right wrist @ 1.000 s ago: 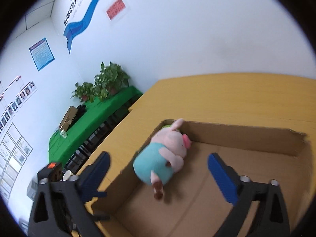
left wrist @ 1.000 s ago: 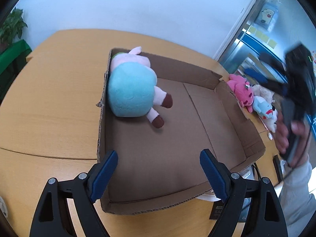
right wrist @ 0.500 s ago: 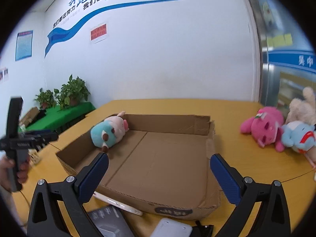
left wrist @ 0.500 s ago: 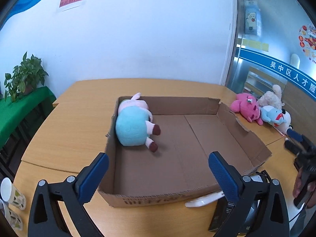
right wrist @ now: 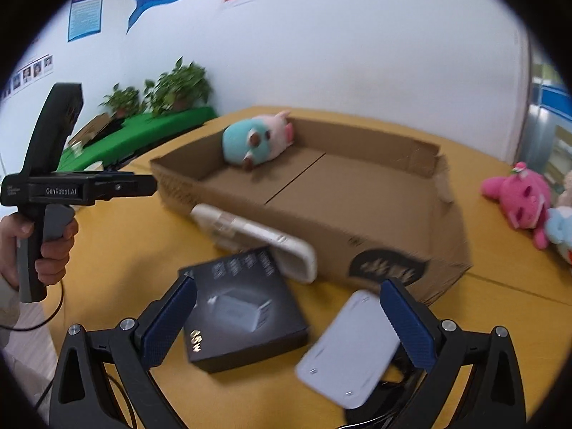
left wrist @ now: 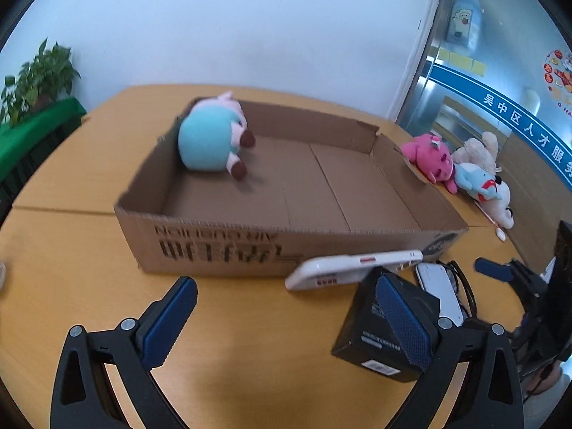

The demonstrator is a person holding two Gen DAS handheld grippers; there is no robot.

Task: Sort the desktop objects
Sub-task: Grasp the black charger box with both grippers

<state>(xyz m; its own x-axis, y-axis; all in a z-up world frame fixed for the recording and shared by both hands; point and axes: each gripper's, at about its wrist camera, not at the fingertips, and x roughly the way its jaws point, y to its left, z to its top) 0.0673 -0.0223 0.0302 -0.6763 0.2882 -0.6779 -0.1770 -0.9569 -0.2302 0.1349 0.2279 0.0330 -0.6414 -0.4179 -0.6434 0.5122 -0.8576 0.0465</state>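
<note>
Nearest, left hand-held gripper (left wrist: pixel 286 325): fingers spread wide, holding nothing, low over bare tabletop (left wrist: pixel 250 321). Black box (left wrist: pixel 384 336) lies flat beside its right finger, partly behind the blue pad. Right hand-held gripper (right wrist: pixel 287 325): also spread wide, empty. Same black box (right wrist: pixel 246 307) sits between its fingers, toward the left one, top face up, one corner pointing at the camera. White flat device (right wrist: pixel 348 350) lies just inside the right finger, long axis running from near-right to far-left, tilted; blurred.

Next out: white case (left wrist: pixel 354 268) leans against the front wall of the carton (left wrist: pixel 214 246), long axis parallel to that wall.

Carton is open-topped, long axis left to right in the left view. Plush pig (left wrist: pixel 212 139) lies on its side in the far-left corner, feet toward the carton's middle, head to the back wall.

Farthest right, outside the carton: pink plush (left wrist: pixel 430 159), with a blue plush (left wrist: pixel 477 180) touching it.
</note>
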